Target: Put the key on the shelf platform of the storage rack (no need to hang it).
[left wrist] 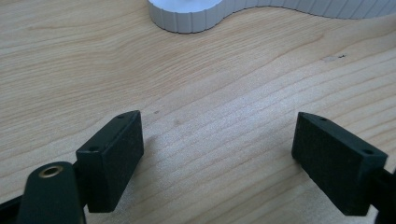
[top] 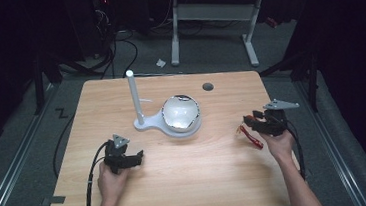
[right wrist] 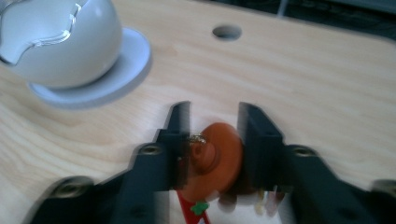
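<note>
Right gripper [right wrist: 212, 140] clamps a red charm [right wrist: 212, 161]; left gripper [left wrist: 217, 154] rests with jaws apart.
Probably bound for the egg bowl [top: 181, 112]: carry it level, grip firm.

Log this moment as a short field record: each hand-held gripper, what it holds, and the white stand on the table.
left hand-held gripper: open, empty, low over the bare table
right hand-held gripper: shut on the orange-red pendant
orange-red pendant: round, red cord with a green bit hanging below
white stand: upright post, shiny cracked-egg bowl on its base
table hole: behind the bowl
</note>
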Demonstrator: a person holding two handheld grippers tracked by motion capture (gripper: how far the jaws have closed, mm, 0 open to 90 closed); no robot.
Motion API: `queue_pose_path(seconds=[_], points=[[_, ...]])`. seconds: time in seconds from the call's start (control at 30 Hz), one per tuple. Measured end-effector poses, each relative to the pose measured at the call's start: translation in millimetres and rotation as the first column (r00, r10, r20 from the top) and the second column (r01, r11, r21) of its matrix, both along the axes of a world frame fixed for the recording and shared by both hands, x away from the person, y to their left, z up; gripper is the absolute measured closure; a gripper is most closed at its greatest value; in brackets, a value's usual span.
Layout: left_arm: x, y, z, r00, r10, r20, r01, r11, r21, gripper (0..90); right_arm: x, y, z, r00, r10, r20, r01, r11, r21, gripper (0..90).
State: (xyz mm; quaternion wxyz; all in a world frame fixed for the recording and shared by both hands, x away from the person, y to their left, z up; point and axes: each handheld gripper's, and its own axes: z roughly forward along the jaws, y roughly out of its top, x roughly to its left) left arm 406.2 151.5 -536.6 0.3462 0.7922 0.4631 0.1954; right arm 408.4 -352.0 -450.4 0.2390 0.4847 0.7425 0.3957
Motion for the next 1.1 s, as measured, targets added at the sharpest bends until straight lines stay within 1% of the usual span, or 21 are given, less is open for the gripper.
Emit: queue_pose_path(seconds=[0.03, 0.07, 0.1, 0.17, 0.23, 0.27, 0.4, 0.43, 0.5, 0.6, 0.63, 0.67, 0.7, 0.77, 0.8, 0.9, 0.93, 1.0, 1.07, 1.1], points=[[0.0, 0.0, 0.0, 1.0, 0.0, 0.0, 0.0, 1.0, 0.0, 17.0, -0.5, -1.7, 3.0, 1.0, -0.002, 0.002, 0.002, 1.0, 0.021, 66.8], [0.0, 0.0, 0.0, 1.0, 0.0, 0.0, 0.0, 1.0, 0.0, 17.0, -0.4, -3.7, 6.1, 1.0, 0.002, -0.007, -0.002, 0.999, 0.049, 66.8], [0.0, 0.0, 0.0, 1.0, 0.0, 0.0, 0.0, 1.0, 0.0, 17.0, -0.7, -5.3, 9.1, 1.0, 0.006, -0.005, -0.006, 0.998, 0.06, 67.0], [0.0, 0.0, 0.0, 1.0, 0.0, 0.0, 0.0, 1.0, 0.0, 17.0, -2.2, -5.2, 14.0, 1.0, 0.004, -0.002, -0.004, 0.999, 0.048, 67.5], [0.0, 0.0, 0.0, 1.0, 0.0, 0.0, 0.0, 1.0, 0.0, 17.0, -3.7, -4.5, 16.6, 0.9999, 0.014, -0.004, -0.014, 0.999, 0.042, 67.9], [0.0, 0.0, 0.0, 1.0, 0.0, 0.0, 0.0, 1.0, 0.0, 17.0, -4.2, -4.1, 17.8, 0.9998, 0.021, -0.002, -0.021, 0.999, 0.029, 68.0], [0.0, 0.0, 0.0, 1.0, 0.0, 0.0, 0.0, 1.0, 0.0, 17.0, -6.4, -2.7, 22.9, 0.9995, 0.031, 0.002, -0.031, 0.999, 0.034, 68.3], [0.0, 0.0, 0.0, 1.0, 0.001, 0.0, -0.001, 1.0, 0.0, 17.0, -7.6, -1.4, 28.4, 0.9992, 0.039, 0.006, -0.039, 0.998, 0.038, 68.4], [0.0, 0.0, 0.0, 1.0, 0.001, 0.0, -0.001, 1.0, 0.0, 17.0, -8.1, -0.7, 30.8, 0.9991, 0.041, 0.011, -0.041, 0.998, 0.038, 68.4], [0.0, 0.0, 0.0, 1.0, 0.001, 0.0, -0.001, 1.0, 0.0, 17.0, -11.0, 3.1, 44.6, 0.9977, 0.059, 0.033, -0.061, 0.998, 0.036, 68.6], [0.0, 0.0, 0.0, 1.0, 0.001, 0.0, -0.001, 1.0, 0.0, 17.0, -11.0, 3.1, 44.6, 0.9977, 0.059, 0.033, -0.061, 0.998, 0.036, 68.6], [0.0, 0.0, 0.0, 1.0, 0.0, 0.0, 0.0, 1.0, 0.0, 17.0, -12.1, 6.0, 51.9, 0.9967, 0.069, 0.043, -0.071, 0.997, 0.034, 68.7], [0.0, 0.0, 0.0, 1.0, 0.0, 0.0, 0.0, 1.0, 0.0, 17.0, -12.1, 6.0, 51.9, 0.9967, 0.069, 0.043, -0.071, 0.997, 0.034, 68.7], [0.0, 0.0, 0.0, 1.0, 0.001, 0.0, -0.001, 1.0, 0.0, 17.0, -12.5, 8.5, 57.7, 0.9951, 0.082, 0.055, -0.084, 0.996, 0.032, 68.7], [0.0, 0.0, 0.0, 1.0, 0.001, 0.0, -0.001, 1.0, 0.0, 17.0, -13.1, 11.7, 63.2, 0.9932, 0.096, 0.065, -0.098, 0.995, 0.032, 68.8], [0.0, -0.1, 0.0, 1.0, 0.001, 0.0, -0.001, 1.0, -0.001, 17.0, -13.4, 14.7, 67.2, 0.9917, 0.108, 0.069, -0.111, 0.993, 0.036, 68.8], [0.0, 0.0, 0.0, 1.0, 0.001, 0.0, -0.001, 1.0, 0.0, 17.0, -13.8, 19.0, 71.5, 0.99, 0.121, 0.073, -0.124, 0.992, 0.037, 68.9], [0.0, 0.0, 0.0, 1.0, 0.001, 0.0, -0.001, 1.0, 0.0, 17.0, -13.4, 23.2, 75.3, 0.9872, 0.138, 0.079, -0.141, 0.989, 0.038, 69.0], [0.0, 0.0, 0.0, 1.0, 0.001, 0.0, -0.001, 1.0, 0.0, 17.0, -13.5, 25.4, 76.9, 0.9863, 0.144, 0.081, -0.148, 0.988, 0.044, 69.0], [0.0, 0.0, 0.0, 1.0, 0.0, 0.0, 0.0, 1.0, 0.0, 17.0, -13.4, 30.0, 80.4, 0.9836, 0.16, 0.084, -0.164, 0.986, 0.042, 69.1]])
